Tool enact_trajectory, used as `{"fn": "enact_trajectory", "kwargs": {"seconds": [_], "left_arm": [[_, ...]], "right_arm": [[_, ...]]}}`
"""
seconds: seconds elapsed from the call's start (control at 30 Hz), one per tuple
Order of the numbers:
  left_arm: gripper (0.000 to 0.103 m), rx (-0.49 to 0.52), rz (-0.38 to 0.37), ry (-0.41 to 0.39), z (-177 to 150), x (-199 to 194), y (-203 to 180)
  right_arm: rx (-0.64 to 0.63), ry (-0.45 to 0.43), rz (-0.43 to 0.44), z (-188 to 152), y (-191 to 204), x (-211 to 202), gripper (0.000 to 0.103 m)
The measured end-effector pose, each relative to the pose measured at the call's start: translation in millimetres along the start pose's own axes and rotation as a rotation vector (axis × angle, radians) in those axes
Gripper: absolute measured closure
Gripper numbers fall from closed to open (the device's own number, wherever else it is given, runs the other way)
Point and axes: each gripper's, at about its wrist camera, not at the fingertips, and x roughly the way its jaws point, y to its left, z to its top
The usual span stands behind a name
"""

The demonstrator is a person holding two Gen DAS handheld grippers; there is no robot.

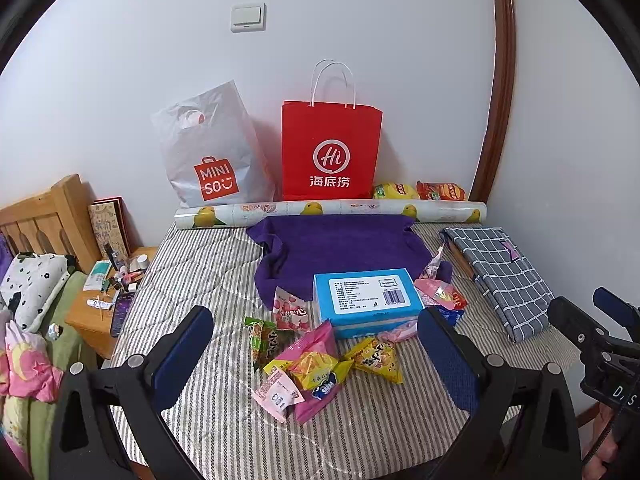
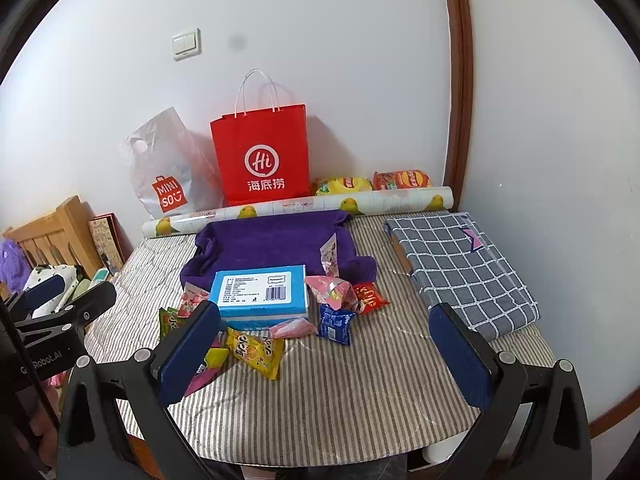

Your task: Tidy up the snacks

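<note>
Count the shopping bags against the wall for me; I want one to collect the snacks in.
2. The red paper bag stands upright in the middle, handles up. The white plastic bag leans beside it, on its left. Neither bag's inside shows.

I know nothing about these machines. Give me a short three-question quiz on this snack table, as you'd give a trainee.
1. True or false: the red paper bag stands upright against the wall.
2. What does the blue box partly rest on? A purple towel; B checked cloth; C patterned roll
3. Is the left gripper or the right gripper holding a snack?

Key: 1 true; 2 A; 3 neither, both are open and empty.
</note>
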Motion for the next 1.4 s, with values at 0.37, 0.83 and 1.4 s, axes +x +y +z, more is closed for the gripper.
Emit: {"fn": "enact_trajectory", "kwargs": {"seconds": [0.37,0.83,1.4], "left_arm": [[0.000,0.000,0.000,-0.002,-0.2,-1.4,-0.5],[0.000,0.000,-0.002,-0.003,-0.5,-2.1,-1.5],[0.000,0.001,-0.003,-0.004,-1.0,-2.3,-1.3]], "right_arm": [[0.001,-0.001,0.003,0.5,-1.2,-0.2,0.000],[0.001,-0.011,0.010,-1.0,0.0,-3.8,0.000],[-0.003,-0.012,0.016,-2.2,3.7,-4.9,0.000]]}}
